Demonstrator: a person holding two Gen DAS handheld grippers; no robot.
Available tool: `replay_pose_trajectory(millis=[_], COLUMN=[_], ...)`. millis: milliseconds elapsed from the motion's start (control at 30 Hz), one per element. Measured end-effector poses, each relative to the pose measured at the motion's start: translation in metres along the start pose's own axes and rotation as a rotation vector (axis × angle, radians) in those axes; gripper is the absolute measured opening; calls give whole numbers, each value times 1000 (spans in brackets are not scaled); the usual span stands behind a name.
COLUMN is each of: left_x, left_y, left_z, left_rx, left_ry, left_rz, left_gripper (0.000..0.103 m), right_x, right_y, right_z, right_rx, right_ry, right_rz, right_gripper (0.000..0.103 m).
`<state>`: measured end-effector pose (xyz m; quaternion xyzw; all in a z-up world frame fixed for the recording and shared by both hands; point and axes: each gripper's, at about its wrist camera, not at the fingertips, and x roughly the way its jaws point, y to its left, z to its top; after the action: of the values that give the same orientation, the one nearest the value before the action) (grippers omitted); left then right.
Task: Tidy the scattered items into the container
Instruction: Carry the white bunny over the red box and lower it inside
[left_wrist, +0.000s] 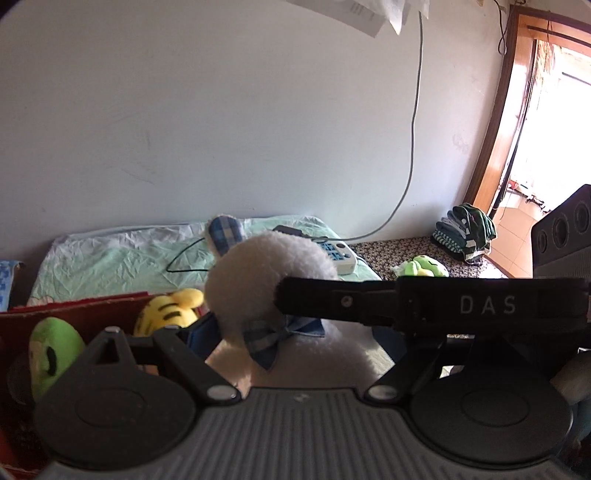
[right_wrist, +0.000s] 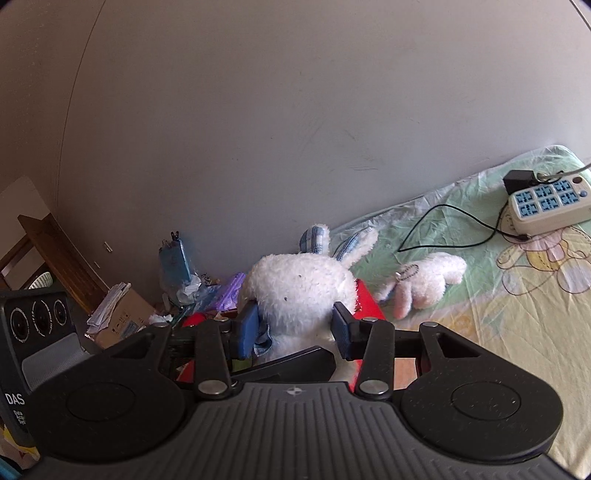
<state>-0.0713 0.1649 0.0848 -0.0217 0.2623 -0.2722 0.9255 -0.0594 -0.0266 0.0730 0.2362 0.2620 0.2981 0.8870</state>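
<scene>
Pale green sheet across the bed — the biggest thing I see, its far edge against the wall. Red box at its near edge, tiger and green toy already inside. White rabbit held above the box: my right gripper pinches its body just beneath the head, my left gripper stands half-wide around it — two holds, I judge, because it is floppy. Small white plush lies loose beyond the box's corner.
</scene>
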Motion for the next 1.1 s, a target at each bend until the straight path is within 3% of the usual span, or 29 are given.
replay_pose_trajectory(millis=[267, 600, 900, 1100], left_x=[-44, -69, -52, -40], left_y=[68, 160, 225, 229], left_z=[-3, -20, -35, -42], left_rx=[-9, -88, -175, -140], left_ry=[-52, 7, 78, 124], left_rz=[133, 281, 263, 280], left_gripper=[86, 86, 86, 82], right_x=[64, 151, 188, 213], right_y=[47, 90, 110, 110], right_z=[-5, -32, -56, -67], right_rx=[-24, -34, -60, -85], right_ry=[5, 104, 161, 177], right_rz=[95, 192, 133, 24], right_gripper=[45, 45, 44, 41])
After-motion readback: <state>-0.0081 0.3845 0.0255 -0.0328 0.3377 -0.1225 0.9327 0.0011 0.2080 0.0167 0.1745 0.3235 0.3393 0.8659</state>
